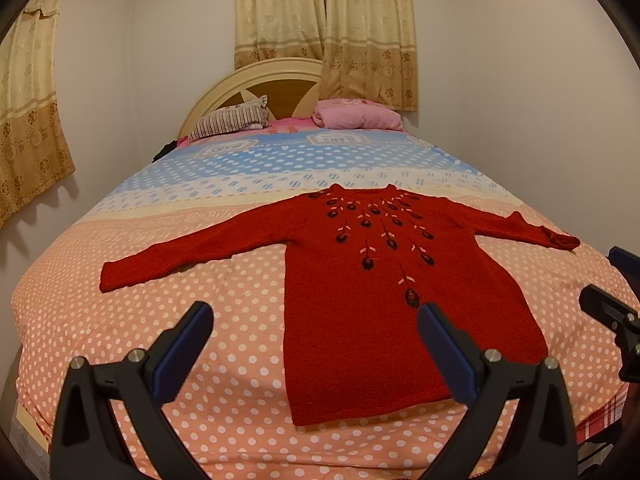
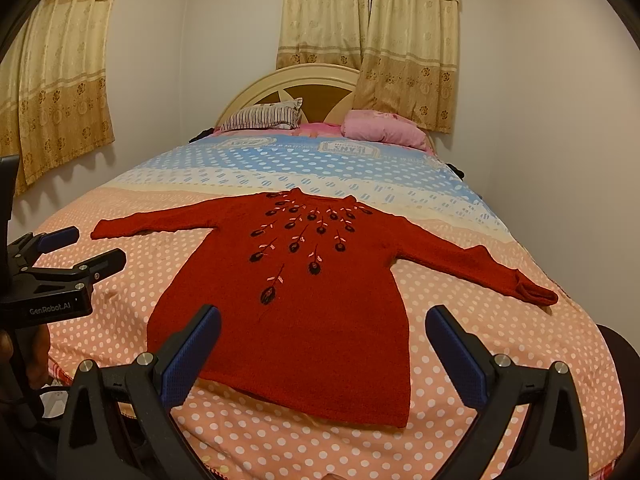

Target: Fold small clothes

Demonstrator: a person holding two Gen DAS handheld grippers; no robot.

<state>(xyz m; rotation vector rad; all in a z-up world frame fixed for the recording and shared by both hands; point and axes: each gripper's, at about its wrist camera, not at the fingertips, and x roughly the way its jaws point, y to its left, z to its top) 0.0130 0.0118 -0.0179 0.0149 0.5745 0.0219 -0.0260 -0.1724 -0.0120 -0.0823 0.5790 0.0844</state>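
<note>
1. Bed [image 1: 168, 320]: polka-dot cover, peach near the foot and blue toward the headboard; serves as the work surface.
2. Red sweater [image 1: 360, 312]: knit, embroidered flowers below the neck; lies flat and face up on the peach part of the cover, hem toward the foot, both sleeves spread out to the sides. The right sleeve's cuff [image 2: 536, 294] is turned back on itself. No fold made yet; judged the opening step, approach before the first grasp.
3. Left gripper [image 1: 316, 344]: jaws wide apart, holding nothing, hovering over the hem's left corner.
4. Right gripper [image 2: 324, 344]: jaws wide apart, empty, above the hem.
5. Next move, by judgement: each tool reaches a sleeve or side edge, pinches only the top knit layer, and carries it inward across the body.
</note>
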